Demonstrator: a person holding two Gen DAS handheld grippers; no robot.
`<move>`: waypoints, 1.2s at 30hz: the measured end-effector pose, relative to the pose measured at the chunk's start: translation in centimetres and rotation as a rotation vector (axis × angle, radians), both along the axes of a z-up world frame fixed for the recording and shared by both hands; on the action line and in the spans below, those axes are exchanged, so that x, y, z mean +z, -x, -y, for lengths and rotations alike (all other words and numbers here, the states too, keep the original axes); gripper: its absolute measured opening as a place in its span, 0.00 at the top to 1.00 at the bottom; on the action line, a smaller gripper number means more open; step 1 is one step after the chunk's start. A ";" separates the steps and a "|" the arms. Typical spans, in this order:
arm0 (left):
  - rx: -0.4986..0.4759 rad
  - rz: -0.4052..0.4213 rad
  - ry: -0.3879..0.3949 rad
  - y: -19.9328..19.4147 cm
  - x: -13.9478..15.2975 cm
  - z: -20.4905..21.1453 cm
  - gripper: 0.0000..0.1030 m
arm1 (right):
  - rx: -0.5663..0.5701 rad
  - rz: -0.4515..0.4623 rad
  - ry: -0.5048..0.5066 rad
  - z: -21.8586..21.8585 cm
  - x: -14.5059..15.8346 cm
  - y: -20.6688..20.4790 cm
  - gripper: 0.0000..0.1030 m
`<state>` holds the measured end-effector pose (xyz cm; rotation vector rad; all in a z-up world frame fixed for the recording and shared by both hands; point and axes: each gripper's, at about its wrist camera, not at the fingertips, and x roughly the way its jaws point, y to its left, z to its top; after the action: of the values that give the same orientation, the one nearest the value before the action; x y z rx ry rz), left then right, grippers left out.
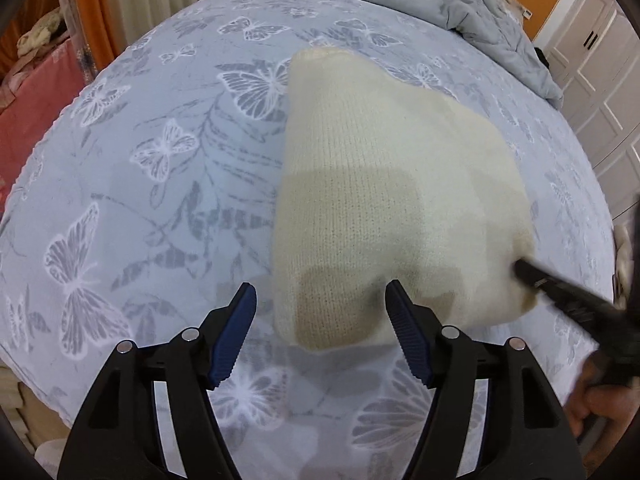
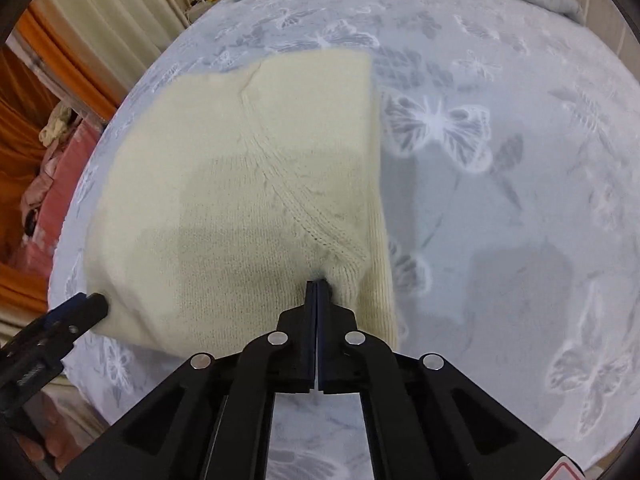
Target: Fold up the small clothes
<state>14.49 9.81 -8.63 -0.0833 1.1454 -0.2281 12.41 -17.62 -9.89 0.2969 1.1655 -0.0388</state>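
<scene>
**Right gripper takes the near edge of the knit for a fold**

A cream-coloured knitted garment (image 2: 248, 200), already folded into a compact shape, lies flat on the pale blue bedsheet with white butterfly print (image 2: 500, 160). The right gripper (image 2: 317, 286) has its jaws pressed together at the garment's near edge, beside a raised seam, and the wool puckers there, so it seems to pinch a small fold of the knit. The left gripper (image 1: 322, 300) hangs over the other near corner with its blue-padded jaws spread; one pad stands over the cloth, one over the sheet, and nothing is gripped.

I judge that the step in hand is taking hold for the next fold. The left jaws should now close on their corner, so both can lift evenly.
</scene>
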 end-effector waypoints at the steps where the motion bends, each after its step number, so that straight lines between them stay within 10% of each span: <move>1: -0.001 0.002 0.007 0.3 0.2 0.0 0.37 | -0.013 0.016 -0.006 -0.1 0.9 0.5 1.00; 13: -0.037 0.127 -0.057 5.2 4.3 1.6 0.27 | -0.116 0.150 -0.030 -0.6 6.4 10.0 0.86; 20: -0.079 0.162 -0.107 6.8 4.8 2.6 0.19 | -0.150 0.114 -0.059 1.2 4.5 8.0 0.50; 25: -0.059 0.094 -0.117 5.4 2.2 1.3 0.19 | -0.197 0.039 -0.159 2.8 1.0 4.9 0.50; 29: -0.074 0.062 -0.204 3.5 -0.6 0.8 0.24 | -0.164 0.012 -0.140 2.2 0.2 3.2 0.80; 36: -0.050 0.012 -0.256 0.7 -4.3 -1.2 0.25 | -0.162 -0.022 -0.069 2.9 -2.5 2.7 0.82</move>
<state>13.83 11.04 -12.90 0.1733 1.1573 -0.1248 9.71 -20.47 -12.38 0.4522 1.1636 -0.1442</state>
